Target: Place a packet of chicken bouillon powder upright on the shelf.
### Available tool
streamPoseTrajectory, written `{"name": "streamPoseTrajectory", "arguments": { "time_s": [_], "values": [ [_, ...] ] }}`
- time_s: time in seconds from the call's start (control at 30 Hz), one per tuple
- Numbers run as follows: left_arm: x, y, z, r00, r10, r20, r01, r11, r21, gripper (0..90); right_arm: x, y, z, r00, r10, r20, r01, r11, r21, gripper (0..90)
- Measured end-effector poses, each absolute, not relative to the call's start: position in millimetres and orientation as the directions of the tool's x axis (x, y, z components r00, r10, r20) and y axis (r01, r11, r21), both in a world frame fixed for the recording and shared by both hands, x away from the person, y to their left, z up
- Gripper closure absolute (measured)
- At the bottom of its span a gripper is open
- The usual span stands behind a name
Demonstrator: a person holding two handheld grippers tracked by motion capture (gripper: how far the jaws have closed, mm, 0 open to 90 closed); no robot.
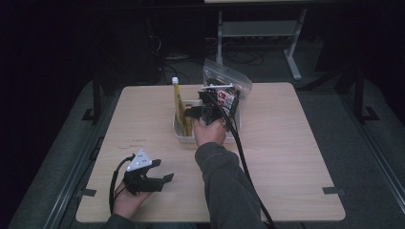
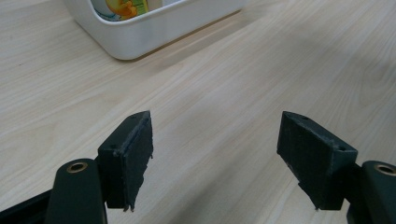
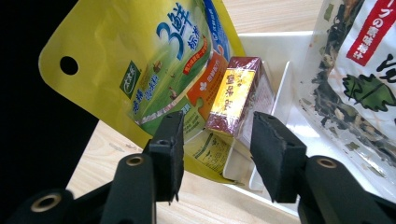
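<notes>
- Reaching into the white bin (image 1: 181,132), the right gripper (image 3: 215,154) stands spread around a maroon box (image 3: 236,95) beside the yellow pouch (image 3: 140,60).
- Left gripper (image 2: 215,154) rests near, jaws spread over bare table (image 2: 224,84).

Left gripper (image 1: 165,177) low, near body — jaws wide apart. Right gripper (image 3: 215,154) extended forward — jaws parted.

A light wood tabletop (image 1: 286,143) stands on dark grey carpet (image 1: 372,157) in a dim room. Beyond it, a white desk frame (image 1: 258,28) stands over tangled floor cables (image 1: 239,56).
</notes>
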State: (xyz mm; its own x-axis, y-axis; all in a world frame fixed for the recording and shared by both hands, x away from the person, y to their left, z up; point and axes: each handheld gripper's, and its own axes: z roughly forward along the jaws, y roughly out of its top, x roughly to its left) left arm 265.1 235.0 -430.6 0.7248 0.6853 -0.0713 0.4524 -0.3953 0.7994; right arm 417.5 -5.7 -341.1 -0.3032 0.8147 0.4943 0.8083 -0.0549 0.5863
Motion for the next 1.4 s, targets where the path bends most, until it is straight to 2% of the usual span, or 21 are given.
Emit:
{"name": "streamPoseTrajectory", "arguments": {
  "time_s": [0.27,1.4],
  "values": [
    [265,235,-431,0.727,0.683,-0.071,0.456,-0.402,0.794,26.3,416,-18,-351,-0.309,0.782,0.542,0.824,-0.064,0.562,48.1],
    [266,239,-433,0.724,0.686,-0.075,0.463,-0.404,0.789,25.9,394,-61,-370,-0.377,0.695,0.612,0.829,-0.041,0.557,42.8]
  ]
}}
